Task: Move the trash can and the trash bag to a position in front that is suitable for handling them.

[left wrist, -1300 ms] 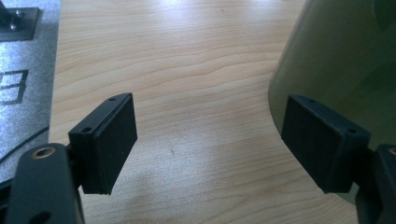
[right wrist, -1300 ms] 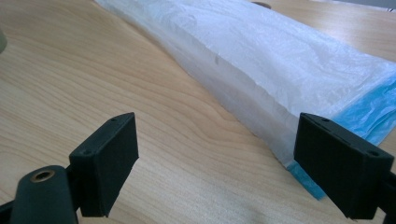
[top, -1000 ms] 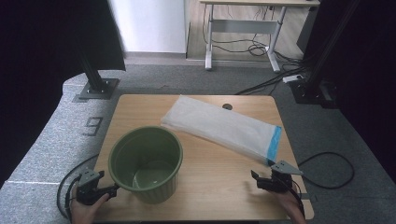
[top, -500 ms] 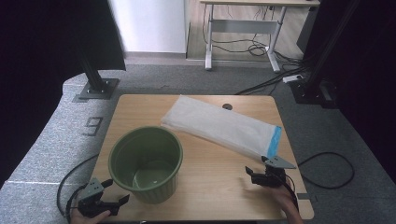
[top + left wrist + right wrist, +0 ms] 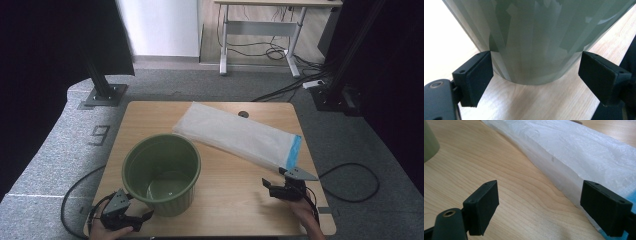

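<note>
The ribbed olive-green plastic bucket [image 5: 161,172] stands lower left of the frame on the wooden surface [image 5: 235,190], directly ahead of the left claw [image 5: 131,218], whose wide-open, empty jaws flank its base.

Wooden desk [image 5: 225,185], light grain, round grommet hole [image 5: 243,114] at its far edge, well beyond both tongs. Grey carpet [image 5: 60,165] around it, white "9" marking [image 5: 100,134] on the floor out past the left tongs. Black stand base [image 5: 104,95] far left, white-framed table [image 5: 260,30] with loose cables [image 5: 280,50] at the back.
</note>
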### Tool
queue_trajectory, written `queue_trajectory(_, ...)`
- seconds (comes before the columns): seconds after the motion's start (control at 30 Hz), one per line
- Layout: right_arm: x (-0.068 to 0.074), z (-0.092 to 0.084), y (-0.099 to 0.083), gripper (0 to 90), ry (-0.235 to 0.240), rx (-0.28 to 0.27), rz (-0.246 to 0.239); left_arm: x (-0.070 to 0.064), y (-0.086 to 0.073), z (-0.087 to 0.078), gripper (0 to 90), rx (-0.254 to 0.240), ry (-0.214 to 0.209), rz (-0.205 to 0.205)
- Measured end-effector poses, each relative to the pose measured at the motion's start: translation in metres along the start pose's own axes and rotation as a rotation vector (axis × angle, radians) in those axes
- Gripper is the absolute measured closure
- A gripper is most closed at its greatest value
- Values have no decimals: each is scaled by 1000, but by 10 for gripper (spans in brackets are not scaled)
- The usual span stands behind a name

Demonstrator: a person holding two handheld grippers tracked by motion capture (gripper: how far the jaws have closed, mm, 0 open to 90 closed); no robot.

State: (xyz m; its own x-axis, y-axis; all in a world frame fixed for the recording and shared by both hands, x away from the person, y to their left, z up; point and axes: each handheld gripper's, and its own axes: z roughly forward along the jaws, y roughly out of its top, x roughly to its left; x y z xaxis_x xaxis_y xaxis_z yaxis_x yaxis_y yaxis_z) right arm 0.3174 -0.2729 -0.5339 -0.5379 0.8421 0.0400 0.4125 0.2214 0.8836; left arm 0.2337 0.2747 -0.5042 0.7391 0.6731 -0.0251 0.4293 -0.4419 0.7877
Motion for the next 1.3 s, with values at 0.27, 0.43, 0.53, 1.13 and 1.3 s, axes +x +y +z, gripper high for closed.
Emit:
queue_trajectory(0.27,1,-7,-5,147,-8,13,-4,5,20,23,139,-21,-36,31)
queue_trajectory(0.43,-2,-15,-9,148,-31,8,13,4,32,37,142,-22,-54,59)
queue_trajectory(0.53,-2,-17,-11,148,-38,9,16,2,37,42,143,-18,-60,74)
queue_trajectory(1.13,3,-17,-10,154,-41,8,1,-9,66,73,153,-54,-56,92)
queue_trajectory(1.3,2,-19,-10,156,-52,6,-3,-13,80,88,152,-46,-43,110)
